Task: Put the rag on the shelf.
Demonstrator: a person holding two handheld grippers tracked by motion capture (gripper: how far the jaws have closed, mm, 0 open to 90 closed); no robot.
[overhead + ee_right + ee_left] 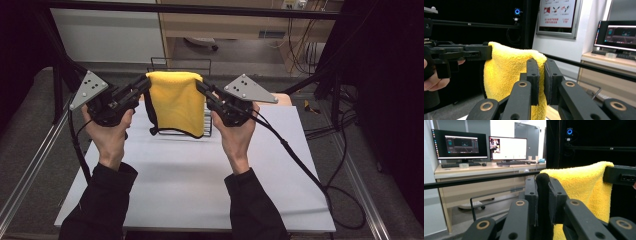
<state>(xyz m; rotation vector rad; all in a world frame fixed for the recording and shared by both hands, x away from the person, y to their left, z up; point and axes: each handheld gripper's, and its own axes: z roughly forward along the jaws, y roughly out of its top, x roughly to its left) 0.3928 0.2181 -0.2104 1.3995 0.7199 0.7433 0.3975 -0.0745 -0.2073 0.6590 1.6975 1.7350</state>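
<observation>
Hanging between the two tools in the upper middle of the high view, the yellow cloth (176,102) is clear of the white bench (190,170), its top edge running level from left to right. The left tool (146,82) and right tool (200,85) each pinch an upper corner, jaws closed on the fabric. Behind it stands a wire rack (181,64), equally near both hands.

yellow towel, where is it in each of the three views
High view: the yellow towel hangs upper centre, stretched between the left gripper and the right gripper.
Left gripper view: right half, draping from its own shut jaws toward the far gripper.
Right gripper view: left of centre, behind its own shut jaws.
Shared landmark: the towel's black edging, pinched in the left gripper view.
</observation>
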